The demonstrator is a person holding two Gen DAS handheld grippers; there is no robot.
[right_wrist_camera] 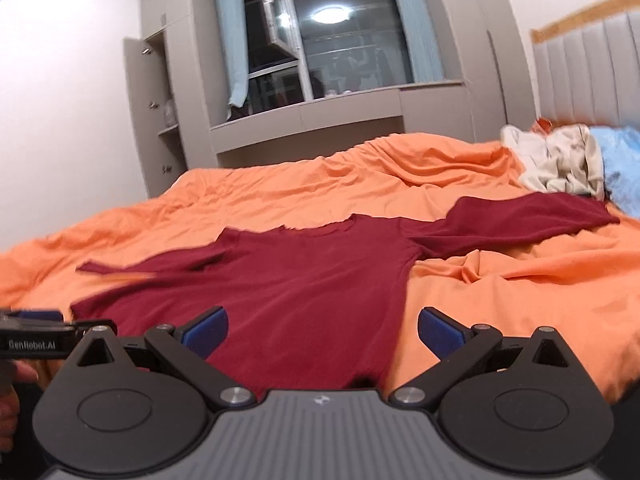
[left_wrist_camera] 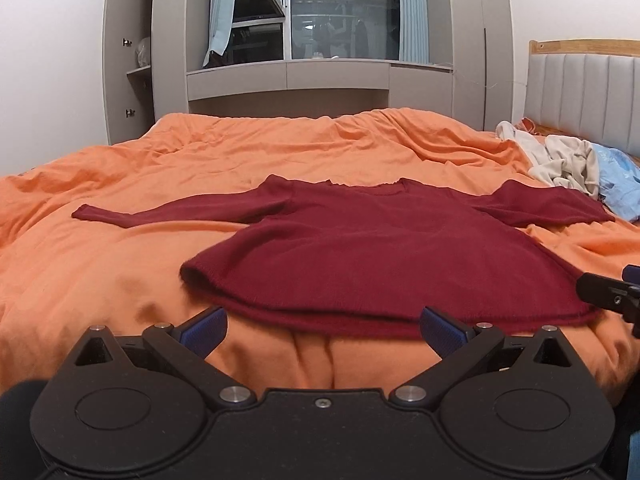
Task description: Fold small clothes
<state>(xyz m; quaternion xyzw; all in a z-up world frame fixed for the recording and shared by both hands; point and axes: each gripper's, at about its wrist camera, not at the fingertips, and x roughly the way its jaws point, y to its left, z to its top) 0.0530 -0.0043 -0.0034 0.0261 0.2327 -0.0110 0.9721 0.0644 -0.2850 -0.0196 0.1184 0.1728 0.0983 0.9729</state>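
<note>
The dark red sweater [left_wrist_camera: 360, 248] lies flat near the bed's [left_wrist_camera: 120, 168] front edge. Left gripper [left_wrist_camera: 322, 330] and right gripper [right_wrist_camera: 322, 330] hover with fingers wide apart, empty. Best pinch both hem corners together, lifting evenly.

Bed [left_wrist_camera: 120, 208]: covered by a wrinkled orange cover that carries everything here.
Sweater [left_wrist_camera: 380, 248]: dark red, spread flat across the middle of the bed, both sleeves stretched sideways, hem toward the cameras.
Cream clothes [left_wrist_camera: 560, 160]: crumpled heap at the far right, near the headboard.
Blue item [left_wrist_camera: 618, 184]: just beside the cream heap, on its right.
</note>
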